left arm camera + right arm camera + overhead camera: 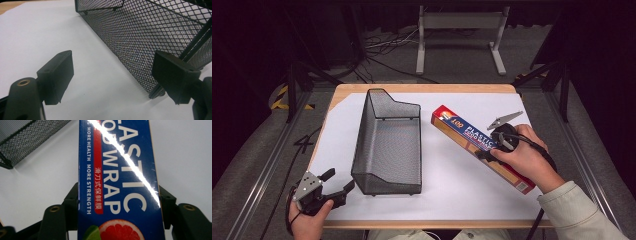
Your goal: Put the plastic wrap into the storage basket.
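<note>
A long blue and red plastic wrap box lies slantwise at the right of the white sheet. My right gripper is shut across its width near the middle. In the right gripper view both jaws press on the long sides of the box, and the right gripper looks along it. From these frames I cannot tell whether the box touches the sheet. My left gripper stands open and empty at the front left, just beside the near corner of the black mesh basket. The left gripper frames bare sheet, with the basket wall close ahead.
The mesh basket is empty and stands lengthwise in the middle of the table. White paper covers most of the wooden tabletop. A metal stand and cables lie on the floor beyond the far edge.
</note>
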Demonstrator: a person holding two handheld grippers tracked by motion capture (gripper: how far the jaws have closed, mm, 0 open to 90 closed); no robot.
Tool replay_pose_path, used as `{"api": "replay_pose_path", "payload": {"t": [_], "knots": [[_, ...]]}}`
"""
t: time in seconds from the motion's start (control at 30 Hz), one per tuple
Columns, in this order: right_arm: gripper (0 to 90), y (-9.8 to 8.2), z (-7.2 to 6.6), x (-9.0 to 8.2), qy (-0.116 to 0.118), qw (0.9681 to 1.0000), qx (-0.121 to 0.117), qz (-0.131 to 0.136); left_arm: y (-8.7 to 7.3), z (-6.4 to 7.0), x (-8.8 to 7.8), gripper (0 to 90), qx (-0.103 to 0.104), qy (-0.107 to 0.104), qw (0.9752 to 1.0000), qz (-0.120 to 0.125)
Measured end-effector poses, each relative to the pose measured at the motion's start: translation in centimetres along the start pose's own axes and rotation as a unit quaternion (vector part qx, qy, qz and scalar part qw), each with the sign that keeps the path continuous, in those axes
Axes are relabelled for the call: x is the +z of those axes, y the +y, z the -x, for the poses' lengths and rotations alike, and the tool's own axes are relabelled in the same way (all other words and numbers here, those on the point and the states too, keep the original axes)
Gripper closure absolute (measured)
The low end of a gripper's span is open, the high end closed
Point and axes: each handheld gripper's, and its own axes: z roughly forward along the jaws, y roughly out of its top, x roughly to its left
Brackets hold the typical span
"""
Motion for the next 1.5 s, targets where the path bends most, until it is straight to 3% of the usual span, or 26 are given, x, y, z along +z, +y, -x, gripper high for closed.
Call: {"api": "replay_pose_path", "payload": {"t": [0.13,0.53,0.63,0.77,0.9,1.27,1.5], "knots": [[39.8,0.9,-0.6,-0.6,-0.002,1.0,0.004,-0.002,0.1,0.0,-0.1,18.8,0.01,0.007,0.9999,0.001],[39.7,3.0,-2.1,-1.7,-0.011,0.9999,0.007,0.001,0.1,0.0,-0.1,18.6,0.018,0.001,0.9998,0.0],[39.7,3.7,-2.6,-1.7,-0.009,1.0,-0.003,-0.003,0.2,0.1,-0.1,18.6,0.02,0.001,0.9998,0.002],[39.7,4.9,-3.7,-1.4,-0.004,0.9999,-0.008,-0.003,0.2,0.1,-0.1,18.6,0.02,0.001,0.9998,0.003],[39.7,5.9,-4.5,-1.2,-0.001,1.0,0.001,0.002,0.4,0.1,0.1,18.5,0.021,-0.001,0.9998,0.004],[39.6,9.1,-7.5,0.5,-0.011,0.9988,0.049,-0.001,0.6,0.2,0.3,18.3,0.028,0.007,0.9996,-0.003],[39.5,11.2,-9.1,1.5,-0.027,0.9986,0.041,-0.02,0.7,0.2,0.2,18.3,0.027,0.007,0.9996,0.002]]}}
